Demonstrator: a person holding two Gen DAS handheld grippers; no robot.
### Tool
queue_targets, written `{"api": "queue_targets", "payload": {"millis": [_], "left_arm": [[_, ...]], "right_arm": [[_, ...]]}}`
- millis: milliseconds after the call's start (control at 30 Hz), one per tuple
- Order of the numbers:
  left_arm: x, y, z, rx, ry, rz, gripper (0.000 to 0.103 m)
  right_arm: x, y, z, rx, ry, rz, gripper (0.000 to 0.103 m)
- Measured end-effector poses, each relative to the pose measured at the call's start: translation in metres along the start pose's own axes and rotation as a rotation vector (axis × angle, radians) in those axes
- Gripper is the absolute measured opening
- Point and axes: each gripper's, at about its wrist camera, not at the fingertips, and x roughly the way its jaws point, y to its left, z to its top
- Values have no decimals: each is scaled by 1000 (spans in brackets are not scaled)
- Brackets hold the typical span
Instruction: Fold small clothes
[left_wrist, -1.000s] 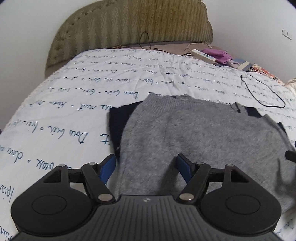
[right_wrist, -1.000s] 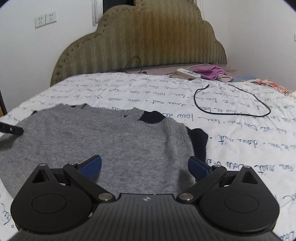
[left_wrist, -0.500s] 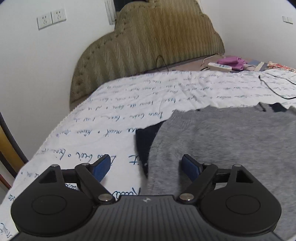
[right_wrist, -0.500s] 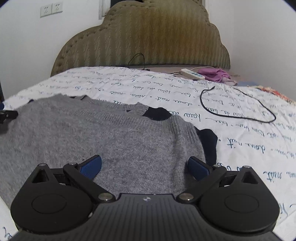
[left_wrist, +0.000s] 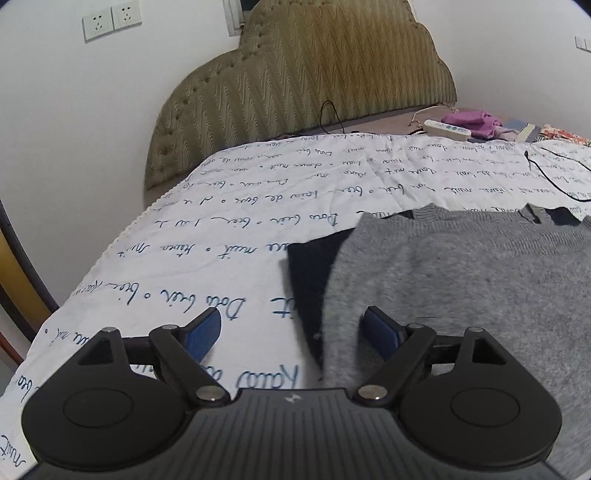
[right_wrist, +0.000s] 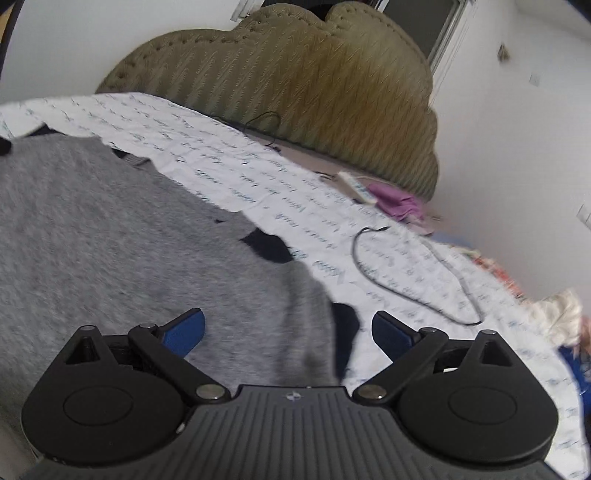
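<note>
- Two tools are mine here, and both stand with jaws spread wide and hold nothing: my left tool (left_wrist: 291, 332) and my right tool (right_wrist: 288, 328).
- Soft grey knitted sweater with dark navy trim (left_wrist: 461, 280) lies flat on the white bed sheet printed with blue handwriting (left_wrist: 221, 229); I judge it light, limp and easily bunched.
- Its left edge sits at 12 to 1 o'clock of my left tool; its right edge at 12 o'clock of my right.
- Best hold, I think: pinch each side edge, both layers together.
</note>
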Motion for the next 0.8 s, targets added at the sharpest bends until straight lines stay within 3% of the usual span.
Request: {"api": "queue_targets", "payload": {"millis": [167,367,500,600,667,767,800], "left_arm": [[8,12,-2,-75,54,-56,85],[8,13,-3,-83,67,-72,85],[9,13,-4,-91,70,-75,85],[8,15,-5,-97,72,-75,86],[6,16,-5,-96,70,-74,86],[-2,19,-4,-86,51,-75,86],[-5,22,-3,-87,44,-80,86]], "right_arm": [[11,3,-3,47,58,59,99],[-11,26,8,-37,23,18,100],[-38,47,26,-54,-63,113,103],[-44,64,35,-51,-76,196,103],[-38,73,37,-40,-47,250,103],[-19,89,29,-78,88,283,102],[-20,91,26,-83,81,274,103]]}}
